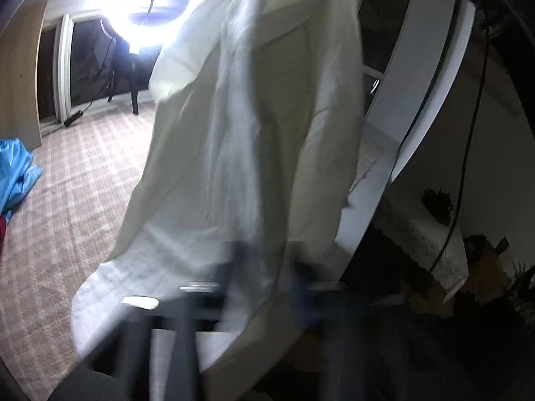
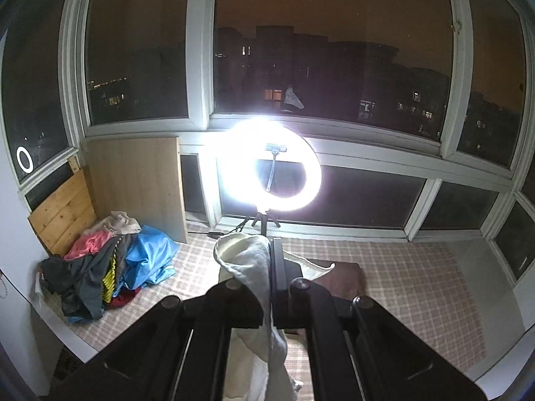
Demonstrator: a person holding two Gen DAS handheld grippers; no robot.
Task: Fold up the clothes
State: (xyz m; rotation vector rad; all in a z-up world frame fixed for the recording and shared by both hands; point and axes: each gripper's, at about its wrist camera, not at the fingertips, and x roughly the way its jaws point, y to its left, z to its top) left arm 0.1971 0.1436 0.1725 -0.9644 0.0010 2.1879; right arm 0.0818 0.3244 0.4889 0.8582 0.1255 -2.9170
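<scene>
Right gripper (image 2: 270, 267) pinching edge of white garment (image 2: 249, 267); cloth bunched above fingertips, rest hanging below. Left gripper (image 1: 254, 284) blurred under same white cloth (image 1: 240, 140), fingers pressed together, apparently on cloth, grip not clear. Advice: pull 2 held points apart, level, let cloth hang flat, then lay on checked mat (image 2: 401, 284). Clothes pile (image 2: 110, 267) beyond left; ring light (image 2: 271, 167) farthest, glare.

a white garment (image 1: 240, 153) of thin creased cloth hangs stretched and blurred across the left wrist view. in the right wrist view a bunched fold of it (image 2: 249, 267) stands up and drapes down over a brown folded piece (image 2: 344, 277) on the checked floor.
</scene>
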